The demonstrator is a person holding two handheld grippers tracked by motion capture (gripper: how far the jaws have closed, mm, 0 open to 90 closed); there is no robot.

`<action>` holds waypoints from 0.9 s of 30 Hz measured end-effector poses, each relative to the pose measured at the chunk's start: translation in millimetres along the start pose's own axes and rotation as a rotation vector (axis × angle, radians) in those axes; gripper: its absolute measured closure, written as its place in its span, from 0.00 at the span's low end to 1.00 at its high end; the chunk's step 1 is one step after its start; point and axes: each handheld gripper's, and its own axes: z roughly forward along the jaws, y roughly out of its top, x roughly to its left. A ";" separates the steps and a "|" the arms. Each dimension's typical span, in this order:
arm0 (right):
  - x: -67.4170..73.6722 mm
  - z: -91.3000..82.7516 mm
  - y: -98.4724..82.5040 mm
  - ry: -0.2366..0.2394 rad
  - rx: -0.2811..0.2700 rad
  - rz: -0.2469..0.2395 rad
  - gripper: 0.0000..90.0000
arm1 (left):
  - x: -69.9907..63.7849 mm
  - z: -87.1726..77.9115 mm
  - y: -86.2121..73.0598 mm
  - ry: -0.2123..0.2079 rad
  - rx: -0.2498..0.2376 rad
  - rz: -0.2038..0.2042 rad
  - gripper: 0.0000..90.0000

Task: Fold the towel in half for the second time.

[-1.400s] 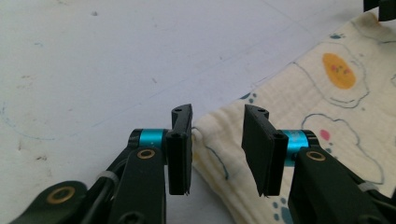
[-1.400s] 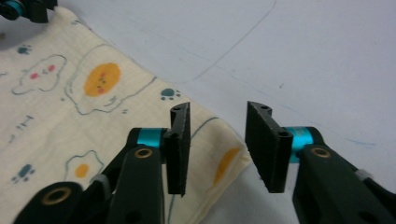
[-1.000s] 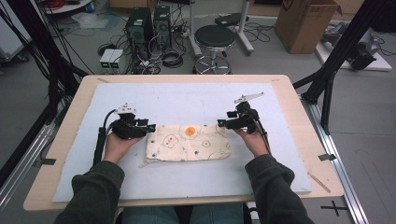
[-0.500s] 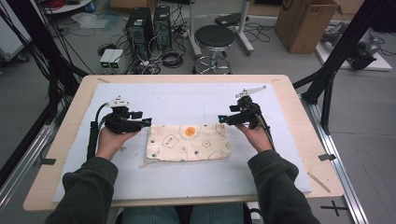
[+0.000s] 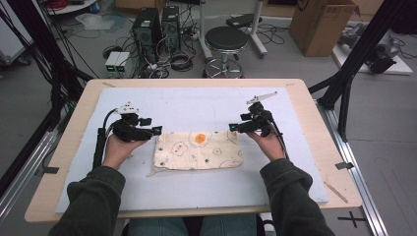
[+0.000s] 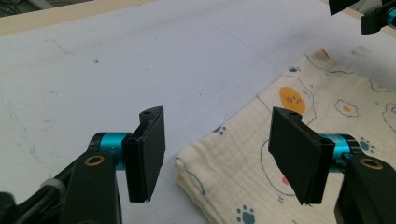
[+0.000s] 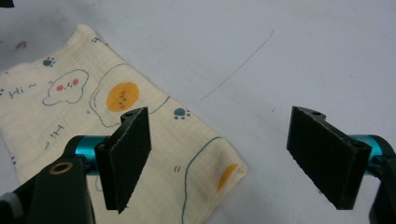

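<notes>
Cloth: a folded cream cloth [image 5: 199, 150] printed with fried eggs and paw marks lay flat on the white mat [image 5: 196, 105] covering the counter [image 5: 314, 113], near the person's edge and between the two hands.
Cloth edges: the left end showed stacked folded layers in the left gripper view [image 6: 261, 163]; a folded corner pointed toward the camera in the right gripper view [image 7: 116, 126].
Left hand-held gripper: the left hand-held gripper [image 5: 153, 131] sat just beside the cloth's upper left corner, its jaws wide and having just been opening; in its own view [image 6: 224, 158] the cloth's corner lay below the gap, with neither pad pressing on it.
Right hand-held gripper: the right hand-held gripper [image 5: 232, 127] sat just beside the cloth's upper right corner, jaws wide apart after having just been opening; in its own view [image 7: 224, 158] the cloth's corner lay under the gap, untouched by the pads.
Hands: the left hand [image 5: 118, 150] and right hand [image 5: 270, 145] each gripped a tool, dark green sleeves coming in from the bottom.
Beyond the counter: a black stool [image 5: 226, 39] and a cardboard box [image 5: 322, 24] stood on the floor.
</notes>
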 end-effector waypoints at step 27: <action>-14.6 18.8 -11.2 -0.010 0.054 0.034 0.46 | 9.0 30.5 -11.1 0.045 0.102 -0.032 0.51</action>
